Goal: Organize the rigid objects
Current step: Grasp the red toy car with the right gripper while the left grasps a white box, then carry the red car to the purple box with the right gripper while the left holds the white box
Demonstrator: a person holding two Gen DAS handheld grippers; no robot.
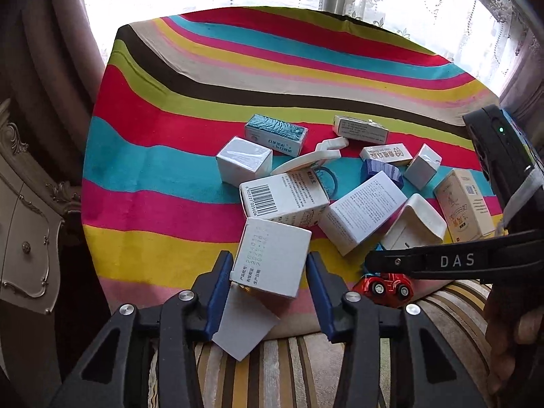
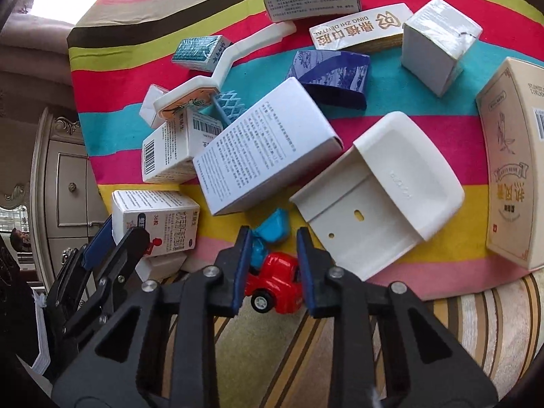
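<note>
A pile of small cartons lies on the striped cloth (image 1: pixel 153 156). My left gripper (image 1: pixel 268 256) is shut on a white medicine box (image 1: pixel 272 258) at the cloth's near edge, both blue pads against its sides. An open flap hangs below the box. The right wrist view shows the same box (image 2: pixel 153 224) at the left, in the left gripper (image 2: pixel 119 238). My right gripper (image 2: pixel 273 234) is shut on a red toy car (image 2: pixel 275 278) with a blue part (image 2: pixel 273 229) at its front. In the left wrist view the car (image 1: pixel 384 287) sits under the right gripper's finger (image 1: pixel 425 260).
A white plastic holder (image 2: pixel 384 197), a large white carton (image 2: pixel 265 149), a tan box (image 2: pixel 513 187) and a blue sleeve (image 2: pixel 333 74) crowd the cloth beyond the car. A striped cushion (image 2: pixel 272 357) lies below the cloth's edge. A cabinet (image 1: pixel 27 238) stands at the left.
</note>
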